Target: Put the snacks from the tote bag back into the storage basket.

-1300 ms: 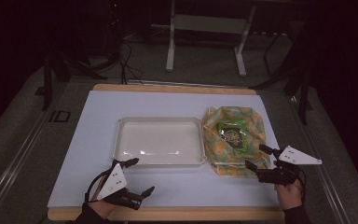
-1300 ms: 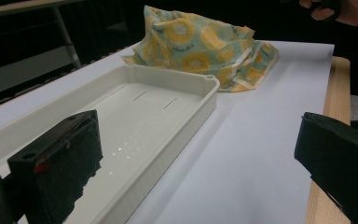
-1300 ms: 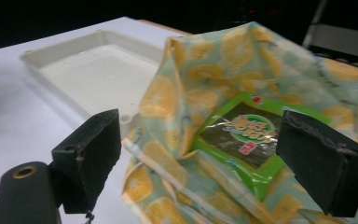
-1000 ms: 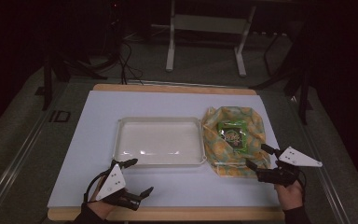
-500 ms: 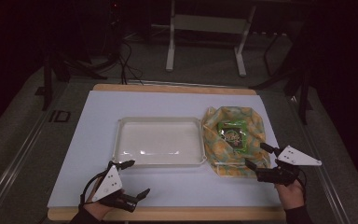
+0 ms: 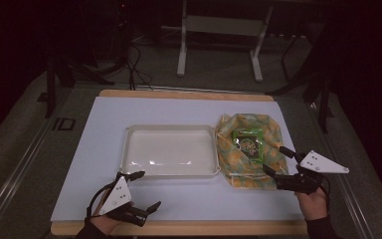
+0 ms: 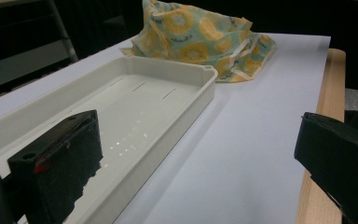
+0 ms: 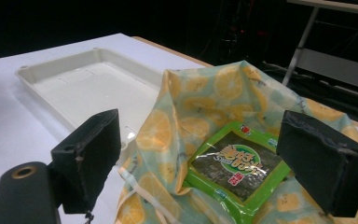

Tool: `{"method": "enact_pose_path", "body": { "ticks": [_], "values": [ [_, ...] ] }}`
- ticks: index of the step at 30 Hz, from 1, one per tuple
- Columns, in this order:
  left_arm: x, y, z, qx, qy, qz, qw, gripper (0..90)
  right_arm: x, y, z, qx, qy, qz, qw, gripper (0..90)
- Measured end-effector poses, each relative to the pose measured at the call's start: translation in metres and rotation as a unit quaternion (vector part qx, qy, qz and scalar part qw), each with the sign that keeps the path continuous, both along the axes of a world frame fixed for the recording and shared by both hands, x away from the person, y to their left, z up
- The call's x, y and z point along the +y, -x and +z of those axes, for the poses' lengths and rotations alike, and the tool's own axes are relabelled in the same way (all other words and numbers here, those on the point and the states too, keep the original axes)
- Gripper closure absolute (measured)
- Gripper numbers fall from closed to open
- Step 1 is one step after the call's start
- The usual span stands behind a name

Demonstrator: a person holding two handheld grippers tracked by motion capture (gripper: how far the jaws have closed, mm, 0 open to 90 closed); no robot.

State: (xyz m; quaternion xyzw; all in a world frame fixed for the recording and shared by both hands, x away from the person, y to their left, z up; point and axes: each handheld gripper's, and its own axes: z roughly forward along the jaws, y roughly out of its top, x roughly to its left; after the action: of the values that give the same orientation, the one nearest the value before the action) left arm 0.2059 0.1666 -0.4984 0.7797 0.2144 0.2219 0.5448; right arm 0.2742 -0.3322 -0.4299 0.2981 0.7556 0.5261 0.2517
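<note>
The work looks to be at its very beginning. The green snack packet (image 6: 248, 143) lies on top of the yellow-patterned cloth bag (image 6: 238, 164), and the white tray (image 6: 169, 172) beside the bag is empty. Nothing is lifted, and nothing is placed in the tray yet. I judge that the whole job is left: to take the packet, and perhaps other things if the bag holds more, and to bring them to the tray. What is inside the bag I cannot tell.

The right gripper (image 6: 278, 162) is at the near right edge of the bag, with its jaws spread wide and holding nothing. In the right gripper view the packet (image 8: 235, 170) lies flat between the two jaws but a little ahead of them, not touched by either one. The bag cloth (image 8: 186, 121) rises around the packet, and the tray (image 8: 88, 84) is farther off to the left.

The left gripper (image 6: 144, 191) is near the front edge of the tabletop (image 6: 104, 129), just in front of the tray's near left corner, also with jaws apart and empty. In the left gripper view one jaw is over the tray rim (image 7: 177, 121), and the bag (image 7: 200, 35) lies well apart, beyond the far end of the tray.
</note>
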Motion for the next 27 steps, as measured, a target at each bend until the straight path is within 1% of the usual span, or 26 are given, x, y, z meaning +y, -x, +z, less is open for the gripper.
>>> {"method": "enact_pose_path", "body": {
  "ticks": [2,12,18,19,21,24,26,27],
  "values": [
    [0.000,0.000,0.000,-0.001,-0.001,-0.001,1.0000,1.3,0.000,0.000,0.003,-0.002,-0.004,0.001,1.0000,13.8],
    [-0.001,0.000,0.000,0.001,-0.004,-0.003,1.0000,1.3,0.001,-0.002,0.014,-0.014,-0.004,-0.005,0.9999,14.4],
    [-0.001,0.000,0.000,0.001,-0.005,-0.004,1.0000,1.3,0.002,-0.005,0.022,-0.019,-0.009,-0.008,0.9997,14.5],
    [-0.001,0.000,0.000,0.002,-0.006,-0.004,1.0000,1.3,0.002,-0.005,0.023,-0.021,-0.008,-0.008,0.9997,14.8],
    [-0.001,0.000,0.000,0.002,-0.008,-0.004,1.0000,1.3,0.002,-0.006,0.026,-0.023,-0.009,-0.012,0.9996,20.1],
    [-0.001,0.000,-0.001,0.003,-0.008,-0.005,1.0000,1.3,0.002,-0.008,0.029,-0.027,-0.016,-0.019,0.9993,20.4],
    [-0.001,0.000,-0.001,0.003,-0.008,-0.005,1.0000,1.3,0.002,-0.010,0.031,-0.020,-0.019,-0.020,0.9994,20.4],
    [-0.001,0.000,-0.001,0.003,-0.008,-0.005,1.0000,1.3,0.002,-0.011,0.031,-0.020,-0.018,-0.019,0.9994,20.4]
  ]
}}
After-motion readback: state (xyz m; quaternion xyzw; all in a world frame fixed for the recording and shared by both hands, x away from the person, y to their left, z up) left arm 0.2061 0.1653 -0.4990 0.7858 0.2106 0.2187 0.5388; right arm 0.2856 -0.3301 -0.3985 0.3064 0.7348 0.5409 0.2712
